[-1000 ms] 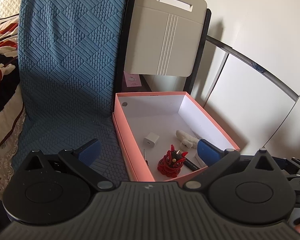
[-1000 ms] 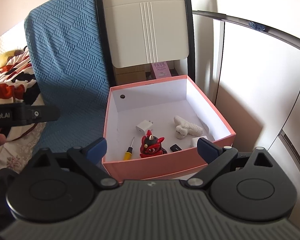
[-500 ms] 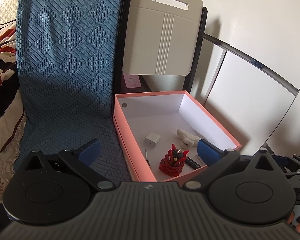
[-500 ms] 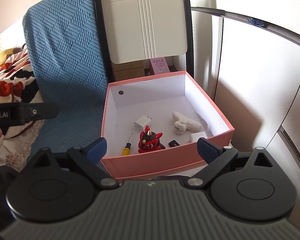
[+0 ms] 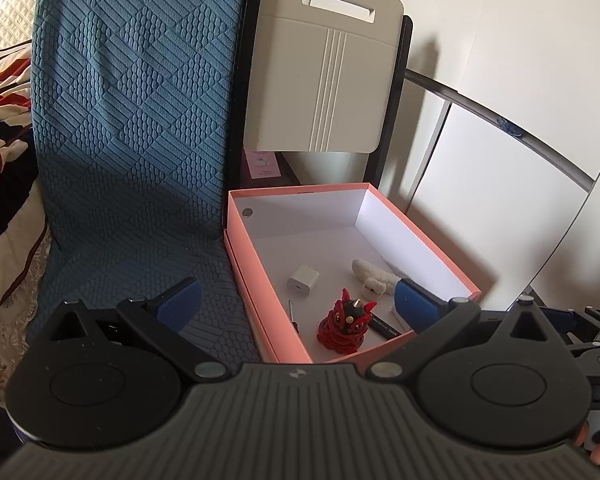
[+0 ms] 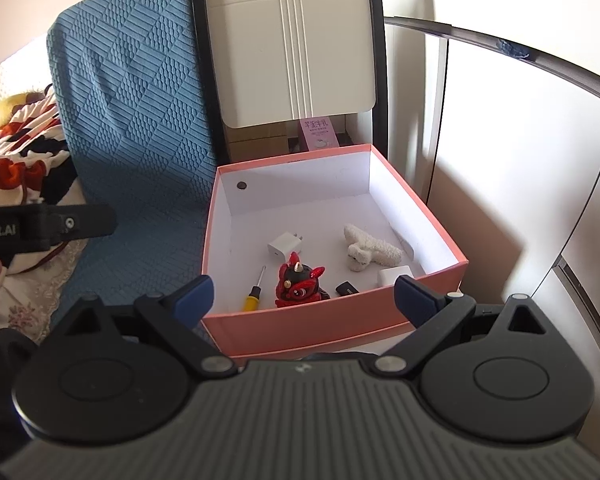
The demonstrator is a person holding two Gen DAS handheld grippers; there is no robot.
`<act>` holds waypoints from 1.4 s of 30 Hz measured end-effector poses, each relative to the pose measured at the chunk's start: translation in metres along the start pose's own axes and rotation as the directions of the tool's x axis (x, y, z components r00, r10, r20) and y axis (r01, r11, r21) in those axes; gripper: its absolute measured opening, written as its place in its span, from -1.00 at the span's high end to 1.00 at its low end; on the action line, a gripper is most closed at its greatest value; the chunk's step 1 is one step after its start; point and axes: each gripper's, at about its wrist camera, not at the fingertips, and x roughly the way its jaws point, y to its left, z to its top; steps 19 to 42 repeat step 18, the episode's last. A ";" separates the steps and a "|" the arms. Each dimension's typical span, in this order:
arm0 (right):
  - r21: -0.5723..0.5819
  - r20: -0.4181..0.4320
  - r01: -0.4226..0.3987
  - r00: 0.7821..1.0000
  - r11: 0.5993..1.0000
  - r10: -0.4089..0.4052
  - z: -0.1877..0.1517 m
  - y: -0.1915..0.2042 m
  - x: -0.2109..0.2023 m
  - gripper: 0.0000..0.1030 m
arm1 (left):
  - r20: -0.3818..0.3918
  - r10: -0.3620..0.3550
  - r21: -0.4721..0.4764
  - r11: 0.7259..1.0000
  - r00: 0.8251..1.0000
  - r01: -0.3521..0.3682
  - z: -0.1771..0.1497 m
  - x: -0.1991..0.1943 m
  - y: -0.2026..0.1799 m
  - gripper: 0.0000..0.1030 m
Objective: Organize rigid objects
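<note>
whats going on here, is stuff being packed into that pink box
A person holds a hand-held gripper in each hand, both aimed at the pink box. The left hand-held gripper and right hand-held gripper are open and empty. Already in the box: a red figurine, a white charger, a yellow-handled screwdriver, a fuzzy white toy and a small black item. Nothing is being gripped right now.

Home — patterned bedding [image 6: 16, 160], blue cushion [image 5: 132, 120]
</note>
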 end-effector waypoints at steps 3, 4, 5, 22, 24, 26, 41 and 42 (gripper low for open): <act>0.001 0.000 -0.001 1.000 1.000 0.001 0.000 0.000 0.000 -0.91 | 0.000 0.000 0.000 1.000 1.000 0.000 0.000 0.000 0.000 -1.00; 0.003 -0.001 -0.003 1.000 1.000 0.003 0.000 0.000 0.001 -0.91 | 0.000 0.000 0.001 1.000 1.000 0.000 0.000 0.000 0.000 -1.00; 0.005 -0.001 -0.005 1.000 1.000 0.005 0.000 0.000 0.000 -0.91 | 0.000 0.000 0.002 1.000 1.000 0.000 0.000 0.000 0.000 -1.00; 0.004 -0.001 -0.008 1.000 1.000 0.008 0.000 0.004 0.000 -0.91 | -0.001 0.002 0.004 1.000 1.000 -0.002 -0.001 0.000 -0.001 -1.00; 0.004 -0.001 -0.008 1.000 1.000 0.008 0.000 0.004 0.000 -0.91 | -0.001 0.002 0.004 1.000 1.000 -0.002 -0.001 0.000 -0.001 -1.00; 0.004 -0.001 -0.008 1.000 1.000 0.008 0.000 0.004 0.000 -0.91 | -0.001 0.002 0.004 1.000 1.000 -0.002 -0.001 0.000 -0.001 -1.00; 0.004 -0.001 -0.008 1.000 1.000 0.008 0.000 0.004 0.000 -0.91 | -0.001 0.002 0.004 1.000 1.000 -0.002 -0.001 0.000 -0.001 -1.00; 0.004 -0.001 -0.008 1.000 1.000 0.008 0.000 0.004 0.000 -0.91 | -0.001 0.002 0.004 1.000 1.000 -0.002 -0.001 0.000 -0.001 -1.00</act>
